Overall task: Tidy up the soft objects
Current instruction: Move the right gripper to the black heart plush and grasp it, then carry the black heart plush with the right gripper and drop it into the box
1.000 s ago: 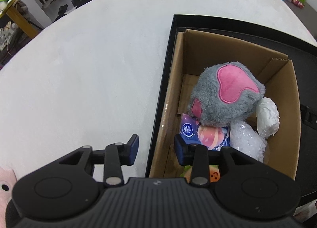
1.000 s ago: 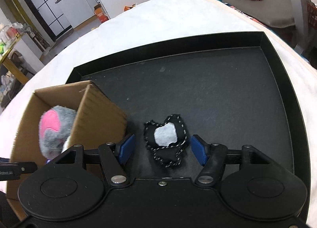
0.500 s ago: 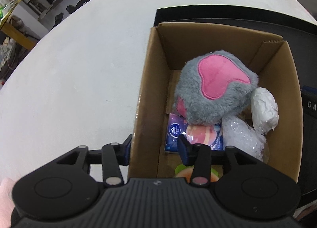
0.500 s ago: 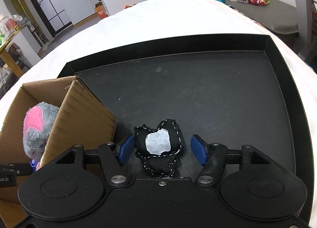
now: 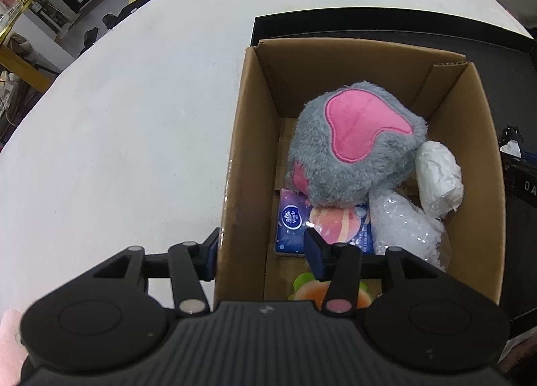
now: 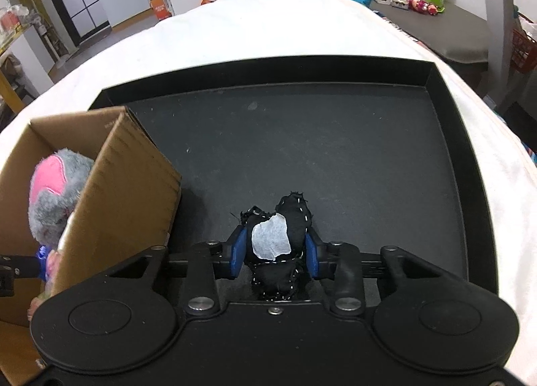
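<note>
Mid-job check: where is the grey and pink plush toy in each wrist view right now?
Left wrist: grey and pink plush toy sits centre-right, inside the cardboard box, above the tissue pack.
Right wrist: grey and pink plush toy shows at the far left edge, half hidden behind the cardboard box wall.
Shared landmark: the black tray under the box.

Both grippers are seen from their own wrist cameras, fingers pointing forward and downward.

The left gripper (image 5: 261, 252) is held with its jaws parted, one blue-padded finger set on each side of a cardboard wall. The right gripper (image 6: 274, 250) is closed, its blue pads (image 6: 237, 253) pressed against both sides of a small black fabric piece (image 6: 278, 241).
</note>
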Tool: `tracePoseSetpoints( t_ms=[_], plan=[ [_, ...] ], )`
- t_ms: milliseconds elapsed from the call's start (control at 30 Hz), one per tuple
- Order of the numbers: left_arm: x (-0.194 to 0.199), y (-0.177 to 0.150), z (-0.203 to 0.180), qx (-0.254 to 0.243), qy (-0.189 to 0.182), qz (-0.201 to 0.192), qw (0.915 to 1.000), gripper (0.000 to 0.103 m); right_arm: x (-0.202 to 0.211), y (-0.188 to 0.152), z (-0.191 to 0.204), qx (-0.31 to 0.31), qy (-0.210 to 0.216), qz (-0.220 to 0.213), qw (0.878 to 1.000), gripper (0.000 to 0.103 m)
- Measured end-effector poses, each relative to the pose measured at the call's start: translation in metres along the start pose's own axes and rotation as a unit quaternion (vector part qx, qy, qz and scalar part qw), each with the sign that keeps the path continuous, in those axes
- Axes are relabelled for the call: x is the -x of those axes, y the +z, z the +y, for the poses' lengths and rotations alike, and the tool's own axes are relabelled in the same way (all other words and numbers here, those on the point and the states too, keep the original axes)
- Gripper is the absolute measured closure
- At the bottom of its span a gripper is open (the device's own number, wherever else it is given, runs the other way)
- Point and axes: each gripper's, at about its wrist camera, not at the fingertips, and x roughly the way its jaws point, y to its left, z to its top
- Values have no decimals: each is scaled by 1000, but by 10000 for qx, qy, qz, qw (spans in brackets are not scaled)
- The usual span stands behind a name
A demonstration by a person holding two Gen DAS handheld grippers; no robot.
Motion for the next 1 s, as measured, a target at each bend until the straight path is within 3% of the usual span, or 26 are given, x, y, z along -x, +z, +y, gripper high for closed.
tracePoseSetpoints(
  t_ms=[433,1000],
  plan=[
    [14,-3,9,64,-212,-144,9997,53,41,10,-1,-309,-27,-341,9989,68],
    [22,-15,36,363,-574,-314,9972,53,90,19,35,-130,159,-819,9964,68]
  ],
)
